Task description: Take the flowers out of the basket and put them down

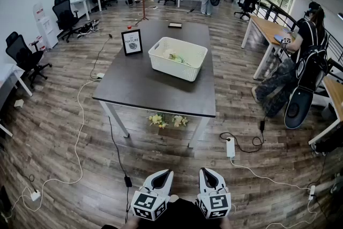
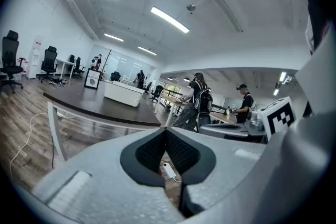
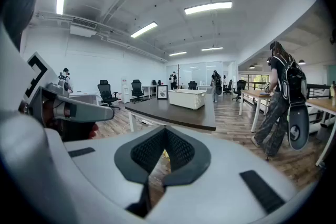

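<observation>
Flowers (image 1: 176, 56), pale yellow and green, lie inside the white basket (image 1: 174, 68) in your head view. The basket is a rectangular tub with latticed plastic walls. It stands on the dark, smooth, matte desk (image 1: 134, 88), near the far right corner. A black framed sign (image 1: 132, 42) stands upright to its left. A loose bunch (image 1: 167, 120) of pale blooms lies on the wood-plank floor (image 1: 64, 131) under the desk's near edge. Your left claw (image 1: 163, 175) and right claw (image 1: 208, 174), both grey shells with marker cubes, hang low and well apart from the desk.

In your left gripper view, the left claw (image 2: 166, 131) has its ribbed black pads meeting at the tips, with nothing between them. The desk (image 2: 105, 107) runs ahead at the left, carrying the basket (image 2: 123, 93) and the framed sign (image 2: 93, 79).

In your right gripper view, the right claw (image 3: 165, 129) is likewise pressed together and empty. Beyond it the desk (image 3: 178, 113) carries the basket (image 3: 190, 98), with the framed sign (image 3: 163, 92) beside it.
</observation>
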`<state>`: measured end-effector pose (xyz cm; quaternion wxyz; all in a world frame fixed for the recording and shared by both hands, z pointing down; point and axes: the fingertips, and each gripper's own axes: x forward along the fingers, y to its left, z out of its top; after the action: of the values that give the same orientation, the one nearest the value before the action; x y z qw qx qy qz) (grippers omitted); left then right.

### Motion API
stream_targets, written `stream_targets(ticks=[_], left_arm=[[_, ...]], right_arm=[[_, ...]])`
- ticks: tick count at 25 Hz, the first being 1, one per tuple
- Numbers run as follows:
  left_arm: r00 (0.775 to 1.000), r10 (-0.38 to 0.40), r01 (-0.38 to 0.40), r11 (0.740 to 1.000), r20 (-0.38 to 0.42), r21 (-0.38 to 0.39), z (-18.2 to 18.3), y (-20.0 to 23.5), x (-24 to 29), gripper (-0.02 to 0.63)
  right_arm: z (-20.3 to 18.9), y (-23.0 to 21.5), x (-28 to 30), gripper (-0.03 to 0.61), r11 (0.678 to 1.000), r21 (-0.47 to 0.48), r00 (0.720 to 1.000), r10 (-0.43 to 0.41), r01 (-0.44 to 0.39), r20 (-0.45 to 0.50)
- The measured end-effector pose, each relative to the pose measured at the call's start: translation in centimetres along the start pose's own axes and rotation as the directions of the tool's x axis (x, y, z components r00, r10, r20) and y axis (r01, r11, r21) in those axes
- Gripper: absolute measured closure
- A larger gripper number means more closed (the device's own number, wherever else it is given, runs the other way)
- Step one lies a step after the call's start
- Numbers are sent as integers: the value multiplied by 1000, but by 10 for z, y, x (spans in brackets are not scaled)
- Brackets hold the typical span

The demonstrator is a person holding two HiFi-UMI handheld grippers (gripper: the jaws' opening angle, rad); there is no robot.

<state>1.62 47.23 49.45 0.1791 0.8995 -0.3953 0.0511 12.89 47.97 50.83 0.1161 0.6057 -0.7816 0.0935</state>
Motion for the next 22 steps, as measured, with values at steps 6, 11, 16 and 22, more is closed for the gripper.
stream_targets(ticks=[6, 11, 16, 22], left_arm=[[1000, 14, -14, 1000, 11, -3, 2, 1, 5, 604], [1000, 21, -21, 1000, 15, 6, 2, 1, 5, 604], [1000, 30, -30, 1000, 6, 9, -3, 0, 5, 604], [999, 36, -36, 999, 3, 14, -3, 0, 12, 604]], right_arm=[[-2, -3, 3, 572, 1000, -1, 1000, 14, -14, 5], [-1, 0, 2, 572, 1000, 0, 1000, 27, -27, 6], [-3, -1, -1, 571, 996, 78, 999, 42, -44, 29], [-8, -3, 2, 571, 994, 100, 999, 40, -40, 5]])
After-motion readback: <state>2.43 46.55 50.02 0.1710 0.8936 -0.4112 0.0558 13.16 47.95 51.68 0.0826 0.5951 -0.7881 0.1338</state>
